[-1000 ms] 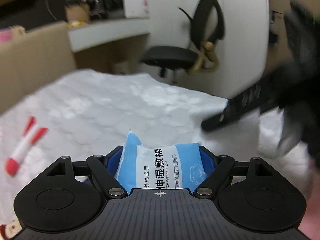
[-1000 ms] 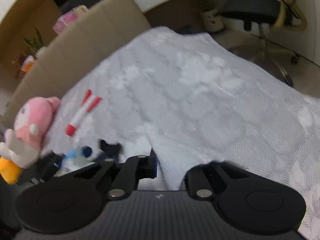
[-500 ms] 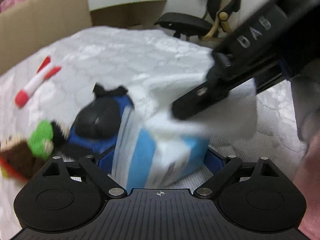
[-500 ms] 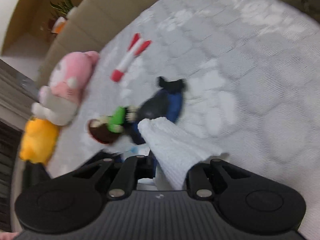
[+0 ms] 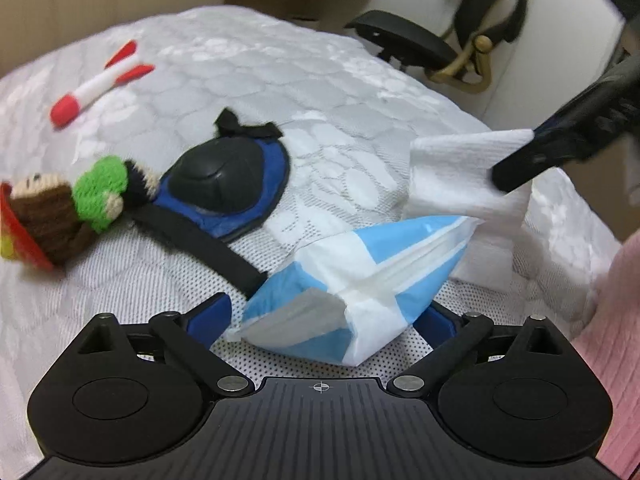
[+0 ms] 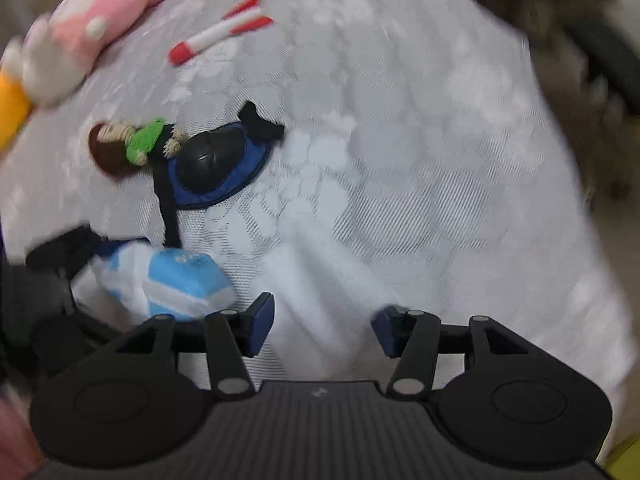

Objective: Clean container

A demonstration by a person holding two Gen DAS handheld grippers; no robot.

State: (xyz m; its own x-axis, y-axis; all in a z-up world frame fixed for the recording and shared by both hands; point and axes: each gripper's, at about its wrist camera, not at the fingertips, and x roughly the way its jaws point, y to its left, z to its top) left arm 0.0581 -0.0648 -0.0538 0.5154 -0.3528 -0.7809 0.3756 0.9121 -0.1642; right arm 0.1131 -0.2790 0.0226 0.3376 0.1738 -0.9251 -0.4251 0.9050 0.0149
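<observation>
On the white lace-patterned cloth (image 5: pixel 360 92), furthest left, lie a crocheted doll (image 5: pixel 60 216) and beyond it a red-and-white toy rocket (image 5: pixel 100 82). Next to the doll is a blue-and-black knee pad (image 5: pixel 230 178), its black strap (image 5: pixel 200 252) running toward the left gripper (image 5: pixel 320 320). That gripper's jaws have just been opening and now stand wide apart. The blue-and-white wet wipe packet (image 5: pixel 360 292) lies on the cloth between them, and the blue pads no longer press on it. Up and to the right of the packet, a white wet wipe (image 5: pixel 460 176) hangs at a dark finger of the right gripper (image 6: pixel 322 330). In the right wrist view its jaws have just been opening and stand apart, with the blurred wipe (image 6: pixel 316 300) loose between them and the packet (image 6: pixel 168 284) just left of them.
</observation>
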